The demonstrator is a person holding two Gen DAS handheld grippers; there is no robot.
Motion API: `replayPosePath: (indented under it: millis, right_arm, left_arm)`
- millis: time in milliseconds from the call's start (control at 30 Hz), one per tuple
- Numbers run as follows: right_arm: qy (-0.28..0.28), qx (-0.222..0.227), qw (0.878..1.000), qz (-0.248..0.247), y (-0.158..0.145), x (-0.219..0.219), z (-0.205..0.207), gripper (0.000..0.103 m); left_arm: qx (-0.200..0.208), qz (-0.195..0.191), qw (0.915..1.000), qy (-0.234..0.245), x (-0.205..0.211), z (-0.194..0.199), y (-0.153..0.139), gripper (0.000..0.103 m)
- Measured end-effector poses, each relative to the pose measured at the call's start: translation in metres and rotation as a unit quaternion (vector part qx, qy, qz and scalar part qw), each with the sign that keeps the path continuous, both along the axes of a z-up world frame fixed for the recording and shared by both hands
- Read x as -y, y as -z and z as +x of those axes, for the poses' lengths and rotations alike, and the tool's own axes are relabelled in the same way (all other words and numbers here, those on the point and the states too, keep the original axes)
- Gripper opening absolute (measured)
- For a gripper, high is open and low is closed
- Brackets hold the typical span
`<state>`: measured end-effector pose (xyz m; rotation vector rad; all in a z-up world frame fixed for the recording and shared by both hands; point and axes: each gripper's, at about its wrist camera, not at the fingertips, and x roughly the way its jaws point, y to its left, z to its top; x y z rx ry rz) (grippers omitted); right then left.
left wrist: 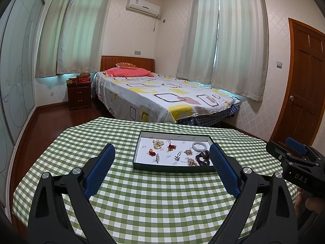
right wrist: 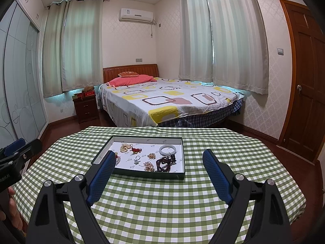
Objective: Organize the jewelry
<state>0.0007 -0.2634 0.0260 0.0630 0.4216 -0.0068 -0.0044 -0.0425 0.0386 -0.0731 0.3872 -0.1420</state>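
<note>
Ahead of both my claws, the tray of jewelry sits on the checked tabletop. My left claw and right claw hang spread and empty; the dark bead bracelet lies in the tray's near-right corner, closer to my right.

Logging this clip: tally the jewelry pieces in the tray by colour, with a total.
Red knot charms: 2
Cream or gold bead clusters: 3
Silver pendants: 2
White bangle: 1
Dark bead bracelet: 1
Total: 9, plus one speck too small to identify.
</note>
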Motion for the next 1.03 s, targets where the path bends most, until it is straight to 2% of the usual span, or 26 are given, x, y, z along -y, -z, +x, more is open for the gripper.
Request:
replayPosePath:
  millis: [67, 133, 433, 600, 800, 933, 1033]
  right_arm:
    - [0.000, 0.000, 1.000, 0.000, 0.000, 0.000, 0.000, 0.085]
    - [0.000, 0.000, 1.000, 0.000, 0.000, 0.000, 0.000, 0.085]
    - [0.001, -0.004, 1.000, 0.000, 0.003, 0.000, 0.002, 0.085]
    - [0.003, -0.010, 1.000, 0.000, 0.009, 0.002, 0.005, 0.085]
    - [0.011, -0.016, 1.000, -0.004, 0.017, 0.010, 0.016, 0.085]
    - [0.046, -0.021, 0.999, -0.005, 0.031, 0.039, 0.037, 0.086]
    - [0.086, -0.050, 0.995, -0.007, 0.053, 0.075, 0.067, 0.086]
  left_arm:
    - [0.001, 0.003, 1.0000, 0.002, 0.000, 0.000, 0.000, 0.092]
    - [0.000, 0.007, 1.0000, 0.000, 0.001, 0.001, 0.001, 0.098]
    - [-0.003, 0.022, 0.9996, -0.017, 0.001, 0.007, 0.002, 0.099]
    - [-0.005, -0.003, 0.9999, -0.013, -0.006, 0.012, 0.007, 0.099]
    - [-0.024, -0.001, 0.9995, -0.020, -0.012, 0.029, 0.020, 0.099]
    - [-0.063, 0.008, 0.9976, -0.028, -0.019, 0.058, 0.043, 0.099]
    - [-0.103, 0.008, 0.9935, -0.048, -0.033, 0.090, 0.070, 0.099]
